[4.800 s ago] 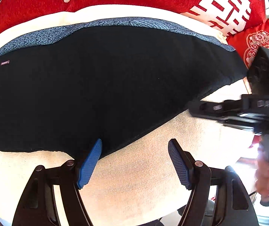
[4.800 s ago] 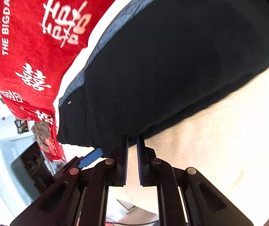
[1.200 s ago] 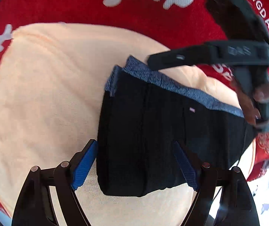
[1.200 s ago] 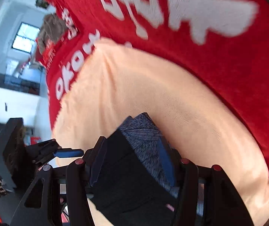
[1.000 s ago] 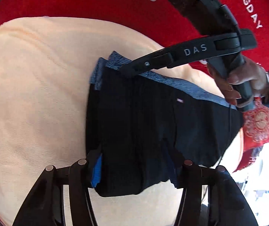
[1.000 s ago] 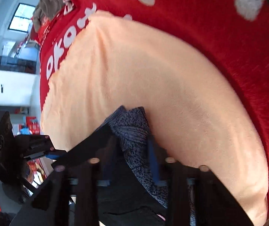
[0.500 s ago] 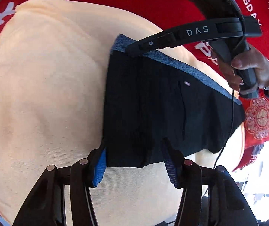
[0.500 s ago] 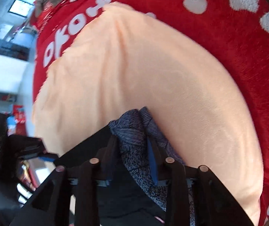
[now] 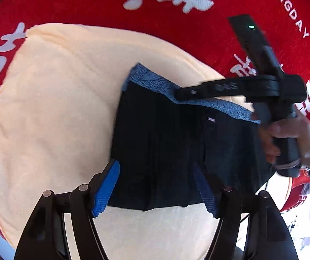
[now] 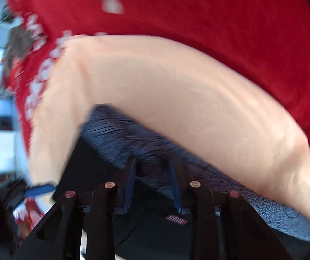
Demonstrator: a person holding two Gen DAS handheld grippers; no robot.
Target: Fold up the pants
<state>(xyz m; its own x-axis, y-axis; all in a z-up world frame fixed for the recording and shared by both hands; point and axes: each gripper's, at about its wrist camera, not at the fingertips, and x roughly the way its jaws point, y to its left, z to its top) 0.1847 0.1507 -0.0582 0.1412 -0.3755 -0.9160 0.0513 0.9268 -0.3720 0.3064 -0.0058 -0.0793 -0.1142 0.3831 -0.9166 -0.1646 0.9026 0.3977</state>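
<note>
On the peach towel [image 9: 53, 112], the folded black pants [image 9: 176, 143] lie in the middle, with the long side running from left to far right. Your left gripper [image 9: 157, 184] sits at the near edge, its jaws opening, one blue pad on each side of the near left corner. Your right gripper [image 10: 152, 184] is over the far edge, jaws closing around the blue-grey waistband [image 10: 120, 136]; the blur hides whether the pads pinch it. Both hands are equally near.

Black pants [image 9: 165, 143], speckled blue waistband [image 9: 155, 82]; cream towel [image 9: 57, 108]; red cloth [image 9: 89, 4]
</note>
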